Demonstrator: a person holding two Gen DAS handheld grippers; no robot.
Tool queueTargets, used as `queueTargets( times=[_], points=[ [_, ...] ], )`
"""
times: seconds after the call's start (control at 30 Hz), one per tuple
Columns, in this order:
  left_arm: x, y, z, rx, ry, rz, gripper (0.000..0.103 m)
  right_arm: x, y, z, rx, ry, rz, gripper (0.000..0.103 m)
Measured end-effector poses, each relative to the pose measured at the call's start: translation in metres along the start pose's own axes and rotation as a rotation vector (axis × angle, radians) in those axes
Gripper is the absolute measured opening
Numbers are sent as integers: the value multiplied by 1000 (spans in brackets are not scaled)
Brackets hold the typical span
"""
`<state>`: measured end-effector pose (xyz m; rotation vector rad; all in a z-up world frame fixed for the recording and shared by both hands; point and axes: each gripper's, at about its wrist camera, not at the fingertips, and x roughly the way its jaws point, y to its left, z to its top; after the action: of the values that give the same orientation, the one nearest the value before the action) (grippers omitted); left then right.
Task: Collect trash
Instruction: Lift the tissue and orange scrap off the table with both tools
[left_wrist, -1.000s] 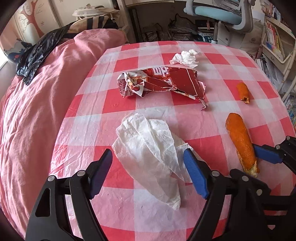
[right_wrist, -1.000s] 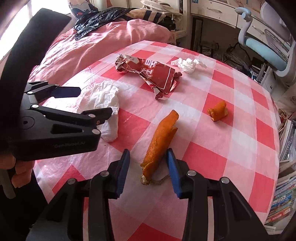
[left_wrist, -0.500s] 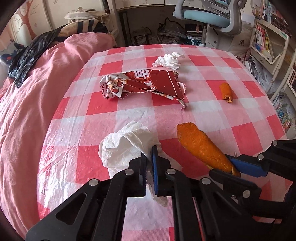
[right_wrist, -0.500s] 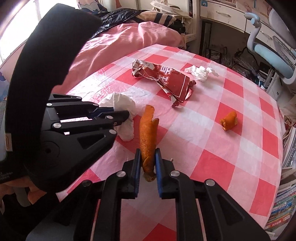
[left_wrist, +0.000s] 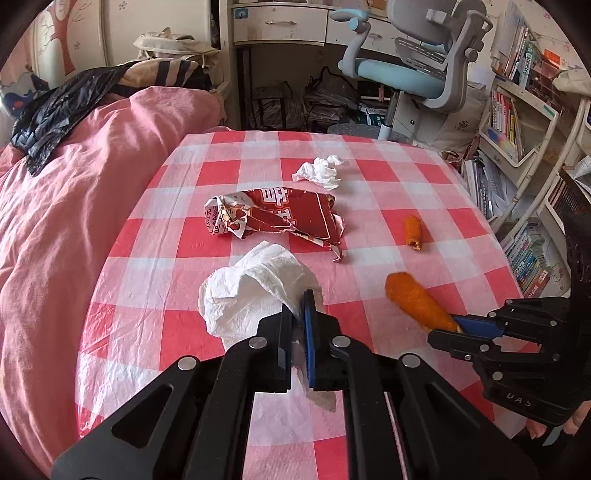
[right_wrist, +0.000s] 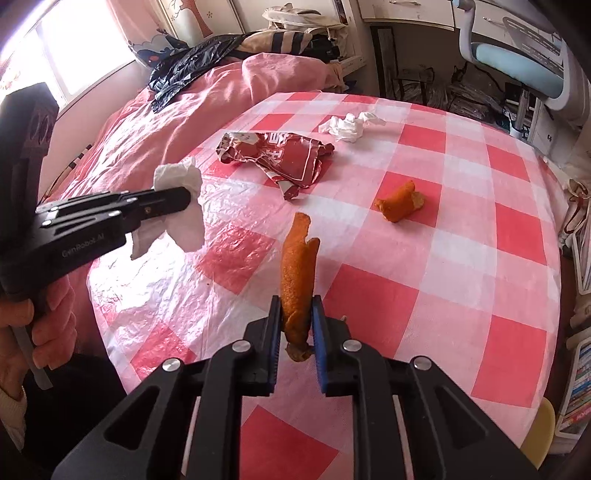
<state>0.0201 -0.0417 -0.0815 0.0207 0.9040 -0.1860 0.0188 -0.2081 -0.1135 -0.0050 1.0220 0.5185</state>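
Note:
My left gripper (left_wrist: 298, 314) is shut on a crumpled white tissue (left_wrist: 251, 291) and holds it above the checked tablecloth (left_wrist: 424, 177); it also shows in the right wrist view (right_wrist: 184, 195). My right gripper (right_wrist: 295, 317) is shut on a long orange peel (right_wrist: 297, 273), lifted off the table; the peel also shows in the left wrist view (left_wrist: 417, 301). On the table lie a crumpled red snack wrapper (left_wrist: 280, 218), a second white tissue (left_wrist: 319, 171) and a small orange peel piece (left_wrist: 413, 230).
A pink quilt (left_wrist: 74, 192) with a black plastic bag (left_wrist: 55, 110) lies left of the table. A blue office chair (left_wrist: 406, 70) and drawers stand behind it. Bookshelves (left_wrist: 517, 122) stand at the right.
Both grippers closed, the left on the tissue and the right on the long peel, and both have lifted their pieces off the table.

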Motion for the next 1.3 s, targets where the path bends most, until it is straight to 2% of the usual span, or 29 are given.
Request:
queueTargets(
  times=[0.03, 0.1, 0.13, 0.33, 0.43, 0.47, 0.5, 0.73, 1.3],
  points=[
    [-1, 1, 1, -4, 4, -6, 6, 2, 3, 0, -14, 9, -13, 19],
    [-1, 4, 3, -9, 17, -10, 6, 7, 10, 0, -54, 15, -55, 40],
    [-1, 4, 3, -10, 22, -9, 6, 10, 15, 0, -68, 12, -66, 44],
    [-3, 18, 6, -34, 54, 6, 6, 16, 24, 3, -95, -7, -123, 45],
    [-3, 29, 4, -67, 73, 9, 6, 20, 23, 5, -88, 2, -137, 30],
    [-5, 31, 4, -76, 75, 7, 6, 20, 23, 4, -89, 7, -140, 21],
    [-6, 32, 5, -81, 72, 3, 6, 21, 23, 4, -92, 14, -143, 20],
    [-21, 20, 9, -54, 27, -24, 6, 12, 26, 0, -110, 2, -150, 18],
    [-40, -1, -1, 25, -21, -27, 6, -6, 40, -8, -137, -43, -138, 18]
  ],
)
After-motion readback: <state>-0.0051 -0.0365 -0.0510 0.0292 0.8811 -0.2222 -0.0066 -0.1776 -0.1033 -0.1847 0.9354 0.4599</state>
